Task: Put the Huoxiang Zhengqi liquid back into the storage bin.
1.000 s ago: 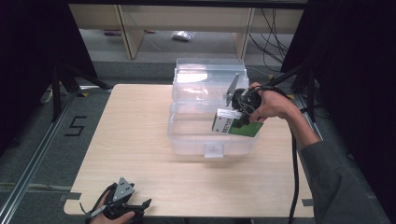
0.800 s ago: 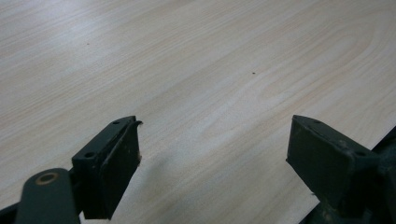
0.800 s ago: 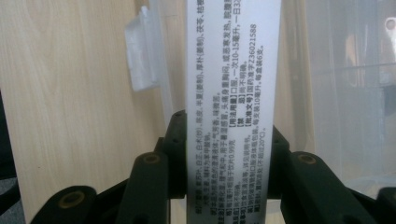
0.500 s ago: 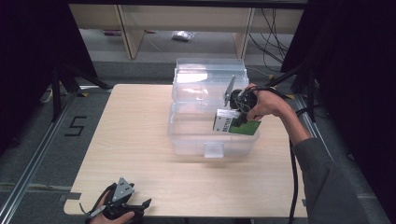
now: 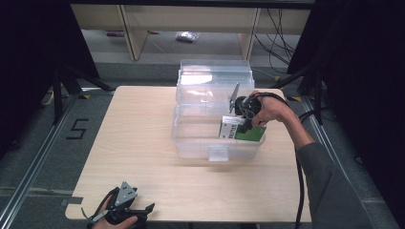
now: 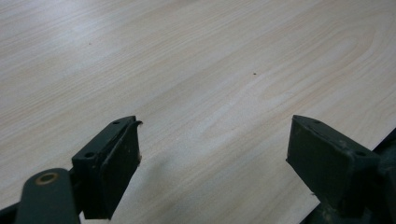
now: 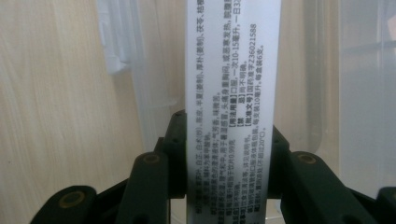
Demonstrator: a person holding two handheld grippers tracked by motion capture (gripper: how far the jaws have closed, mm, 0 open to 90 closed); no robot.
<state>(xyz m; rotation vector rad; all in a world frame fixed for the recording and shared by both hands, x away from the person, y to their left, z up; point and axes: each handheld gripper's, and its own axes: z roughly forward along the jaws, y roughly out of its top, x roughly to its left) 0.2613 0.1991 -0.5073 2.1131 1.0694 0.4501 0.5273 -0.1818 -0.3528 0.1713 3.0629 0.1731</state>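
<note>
A clear plastic storage bin point(image 5: 191, 143) stands on the wooden table point(image 5: 138, 138), its lid tilted open at the back. My right gripper point(image 5: 244, 125) is shut on a white and green carton point(image 5: 241, 131) and holds it low inside the bin at its right side. In the right gripper view the carton's white printed side point(image 7: 233, 93) runs up between the two black jaws, which press on it from both sides, with the bin's clear wall point(image 7: 364, 93) behind. My left gripper point(image 5: 138, 212) rests at the table's near left edge, its jaws wide apart over bare wood point(image 6: 210, 93).
The bin takes up the middle and right of the table. A black cable point(image 5: 301, 191) trails from the right gripper along the person's sleeve. Beyond the table are shelf legs and a small bag point(image 5: 187, 36) on the floor.
My right gripper has sunk with the carton deeper into the bin and drifted slightly toward the near side. The left gripper has stayed where it was.
</note>
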